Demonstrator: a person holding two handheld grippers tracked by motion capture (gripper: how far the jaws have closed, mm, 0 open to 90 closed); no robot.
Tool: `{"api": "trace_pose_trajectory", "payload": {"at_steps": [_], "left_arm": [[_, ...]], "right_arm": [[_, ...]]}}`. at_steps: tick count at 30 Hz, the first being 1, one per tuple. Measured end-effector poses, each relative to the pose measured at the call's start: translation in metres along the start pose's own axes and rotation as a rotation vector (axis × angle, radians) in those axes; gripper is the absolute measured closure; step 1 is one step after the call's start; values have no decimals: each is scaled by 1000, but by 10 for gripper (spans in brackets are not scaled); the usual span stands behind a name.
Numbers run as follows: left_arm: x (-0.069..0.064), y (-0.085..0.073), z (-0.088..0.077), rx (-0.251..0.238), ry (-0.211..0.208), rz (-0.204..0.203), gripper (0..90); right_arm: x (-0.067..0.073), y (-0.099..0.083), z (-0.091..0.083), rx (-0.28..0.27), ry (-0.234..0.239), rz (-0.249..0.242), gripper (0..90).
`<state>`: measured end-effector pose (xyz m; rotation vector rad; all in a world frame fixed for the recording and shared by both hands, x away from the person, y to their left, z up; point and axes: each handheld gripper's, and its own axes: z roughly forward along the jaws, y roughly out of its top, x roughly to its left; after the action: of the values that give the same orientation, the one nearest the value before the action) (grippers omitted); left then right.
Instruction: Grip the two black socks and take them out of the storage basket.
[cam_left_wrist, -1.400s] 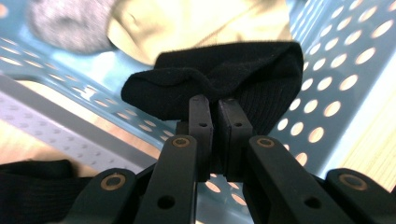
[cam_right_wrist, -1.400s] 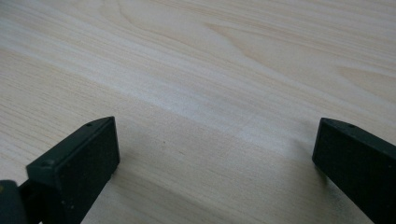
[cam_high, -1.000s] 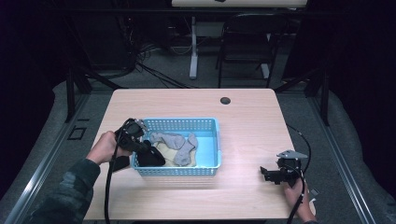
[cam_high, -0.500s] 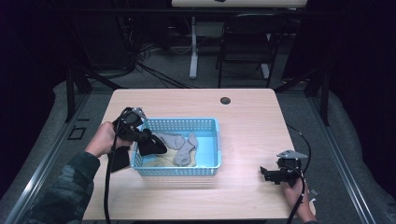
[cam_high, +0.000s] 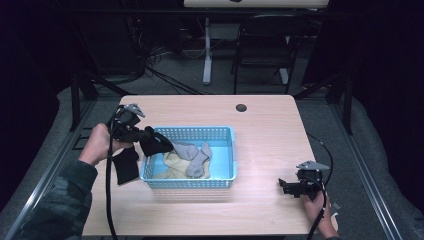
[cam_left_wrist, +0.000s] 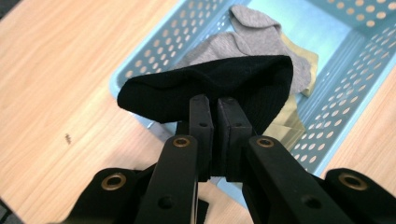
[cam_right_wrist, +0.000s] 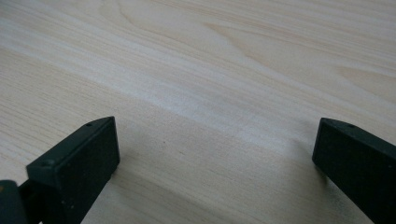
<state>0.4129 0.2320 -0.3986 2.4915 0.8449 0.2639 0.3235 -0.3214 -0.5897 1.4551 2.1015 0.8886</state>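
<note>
A light blue perforated basket (cam_high: 220, 131) stands on the wooden table and holds a grey sock (cam_high: 194, 154) over a pale yellow cloth (cam_high: 170, 162). My left gripper (cam_high: 150, 135) is shut on a black sock (cam_high: 159, 142), holding it in the air above the basket's left rim. In the left gripper view the black sock (cam_left_wrist: 210, 86) drapes over the closed jaws, with the grey sock (cam_left_wrist: 252, 32) and the basket (cam_left_wrist: 327, 93) below. Another black sock (cam_high: 126, 164) lies on the table left of the basket. My right gripper (cam_high: 286, 186) rests open near the table's front right, nothing between its jaws.
A dark round cable hole (cam_high: 241, 107) sits near the table's far edge. Cables trail from both grippers across the table. Bare wood (cam_right_wrist: 210, 84) lies under the right gripper. Chairs and desk legs stand on the floor beyond the table.
My left gripper has lifted and drawn back to the left with the black sock, from inside the basket up over its left rim. The right gripper has stayed put.
</note>
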Motion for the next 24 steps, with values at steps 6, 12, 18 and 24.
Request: {"api": "trace_pose_trajectory", "payload": {"at_steps": [6, 12, 18, 24], "left_arm": [[11, -8, -10, -22, 18, -32, 853], [17, -20, -23, -50, 47, -65, 853], [24, -30, -35, -67, 63, -88, 853], [31, -43, -40, -94, 67, -130, 852]], "right_arm": [[0, 0, 0, 0, 0, 0, 0], [0, 0, 0, 0, 0, 0, 0], [0, 0, 0, 0, 0, 0, 0], [0, 0, 0, 0, 0, 0, 0]]}}
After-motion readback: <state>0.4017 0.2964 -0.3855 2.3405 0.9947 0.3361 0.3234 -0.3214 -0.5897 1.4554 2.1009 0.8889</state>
